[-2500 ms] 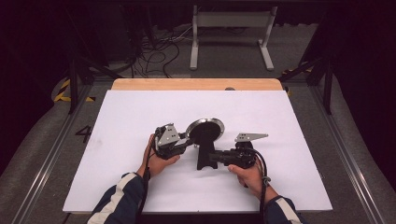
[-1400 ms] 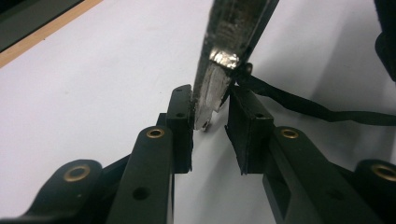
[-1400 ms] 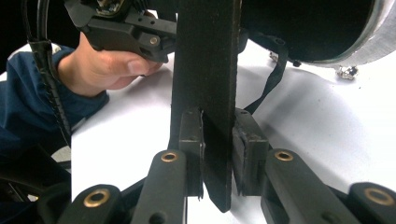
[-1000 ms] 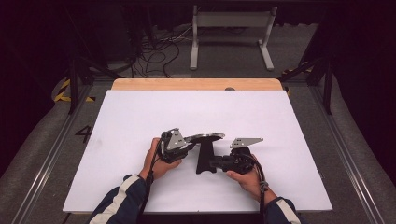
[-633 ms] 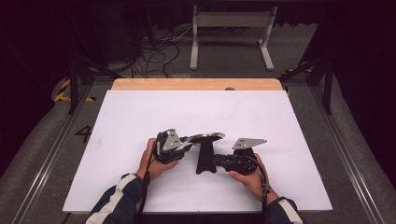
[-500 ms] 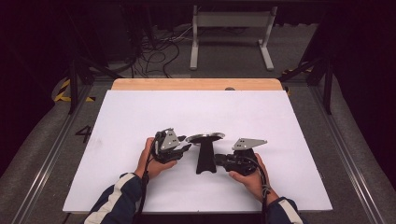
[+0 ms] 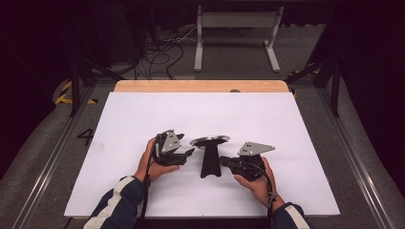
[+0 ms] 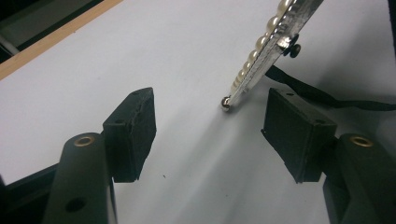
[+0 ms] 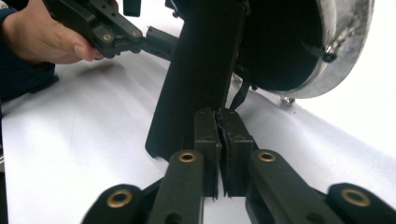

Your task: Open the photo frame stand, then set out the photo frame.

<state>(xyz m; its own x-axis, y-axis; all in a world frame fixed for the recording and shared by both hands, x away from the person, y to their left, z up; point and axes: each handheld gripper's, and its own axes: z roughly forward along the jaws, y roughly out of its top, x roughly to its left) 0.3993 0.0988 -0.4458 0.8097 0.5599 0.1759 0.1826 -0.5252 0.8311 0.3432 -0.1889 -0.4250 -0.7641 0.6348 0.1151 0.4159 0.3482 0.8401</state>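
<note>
Inspecting the desk (image 7: 143, 119), I find a round silver mirror (image 7: 209, 140) with a pearl-beaded rim standing mid-desk on its black stand (image 7: 209, 162), disc tilted nearly flat. My left tongs (image 7: 187, 153) are released, jaws spread just beside the rim. My right tongs (image 9: 219, 140) are clenched at the stand's foot. No writing is legible. White sheet covers the desk; dark room, cables behind.

The high view looks forward and down over the white rectangular table (image 7: 143, 119); both gripper views sit close, sharing the round silver-rimmed mirror (image 7: 209, 140) toward 12 o'clock.
</note>
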